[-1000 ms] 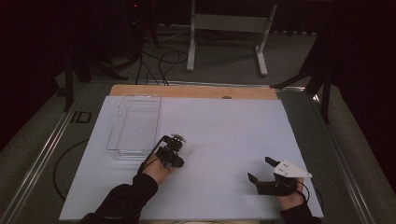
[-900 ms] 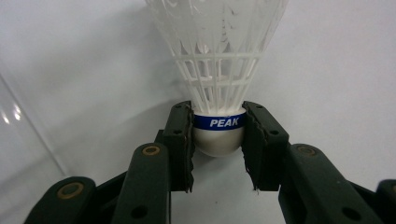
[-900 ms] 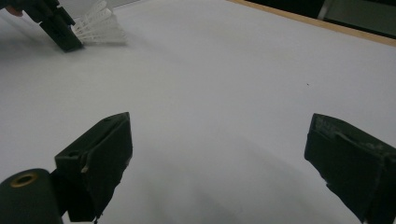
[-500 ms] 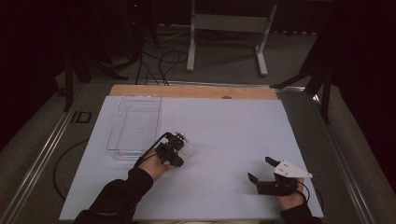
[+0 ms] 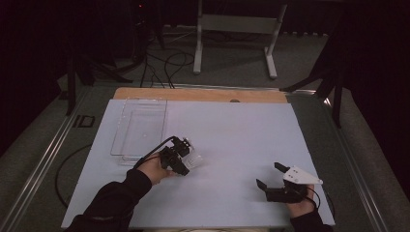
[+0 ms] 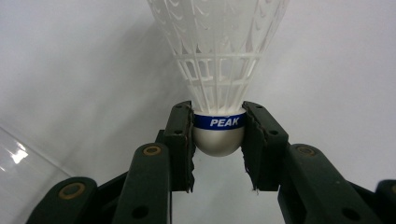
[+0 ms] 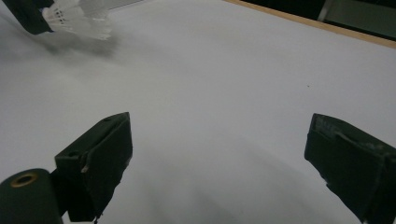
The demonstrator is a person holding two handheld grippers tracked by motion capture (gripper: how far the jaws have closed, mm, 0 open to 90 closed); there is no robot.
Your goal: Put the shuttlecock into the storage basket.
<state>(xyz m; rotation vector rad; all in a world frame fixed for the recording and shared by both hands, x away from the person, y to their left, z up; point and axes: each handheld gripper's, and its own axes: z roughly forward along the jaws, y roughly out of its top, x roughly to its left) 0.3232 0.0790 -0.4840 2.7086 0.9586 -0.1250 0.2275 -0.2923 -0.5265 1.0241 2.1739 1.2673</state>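
Note:
A white plastic shuttlecock (image 6: 218,56) with a blue band marked PEAK round its cork is held by the cork between my left gripper's (image 6: 218,140) pads. In the high view my left gripper (image 5: 181,157) is just right of the clear tray (image 5: 140,128), and the shuttlecock's skirt (image 5: 194,158) points right, low over the white sheet. My right gripper (image 5: 269,175) rests near the sheet's front right. Its jaws stand wide open in the right gripper view (image 7: 219,154), with bare sheet between them. That view has the shuttlecock (image 7: 79,18) at its far upper left.
A white sheet (image 5: 232,135) covers the table, with a wooden strip (image 5: 203,94) along its far edge. The clear tray's corner (image 6: 18,172) lies at lower left in the left gripper view. Cables and a metal stand (image 5: 237,24) are on the floor beyond.
My left gripper, with the shuttlecock in it, has shifted slightly to the right and its forearm has swung leftward. My right gripper has stayed put.

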